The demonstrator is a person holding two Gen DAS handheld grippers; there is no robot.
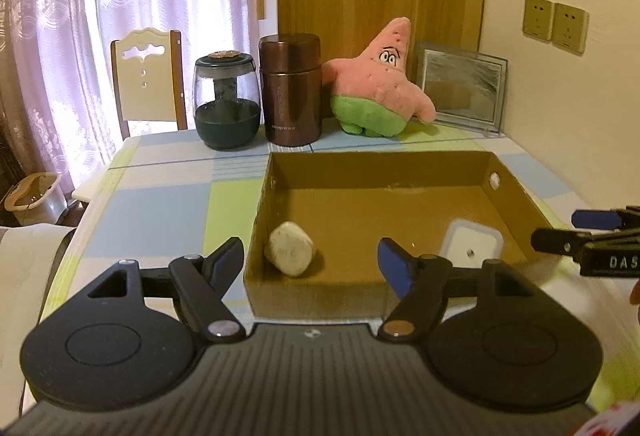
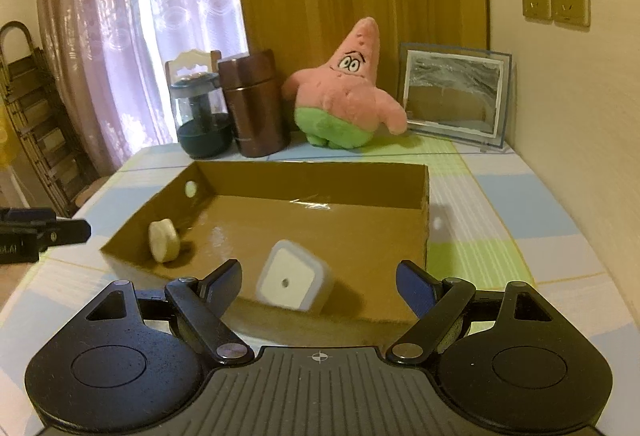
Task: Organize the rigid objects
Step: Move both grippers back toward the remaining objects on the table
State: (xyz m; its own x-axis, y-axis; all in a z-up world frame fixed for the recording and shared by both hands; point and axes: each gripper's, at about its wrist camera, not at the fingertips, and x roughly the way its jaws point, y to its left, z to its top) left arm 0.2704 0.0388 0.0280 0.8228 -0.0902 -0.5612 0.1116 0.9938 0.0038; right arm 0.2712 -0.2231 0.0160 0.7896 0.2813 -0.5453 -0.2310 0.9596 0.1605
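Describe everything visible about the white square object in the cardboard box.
The white square object is a small block with rounded corners, a flat white face, a pale greyish rim and a small dark hole at the centre. It looks like hard plastic. It sits inside the open cardboard box, near the front wall, apparently tilted with its face toward the camera. Neither gripper touches it; the right gripper stands open in front of it.

Open shallow brown cardboard box (image 1: 508, 192), rounded off-white stone (image 1: 290, 254) at its 8 o'clock, white square plastic container (image 1: 472, 246) at 4 o'clock, well apart.
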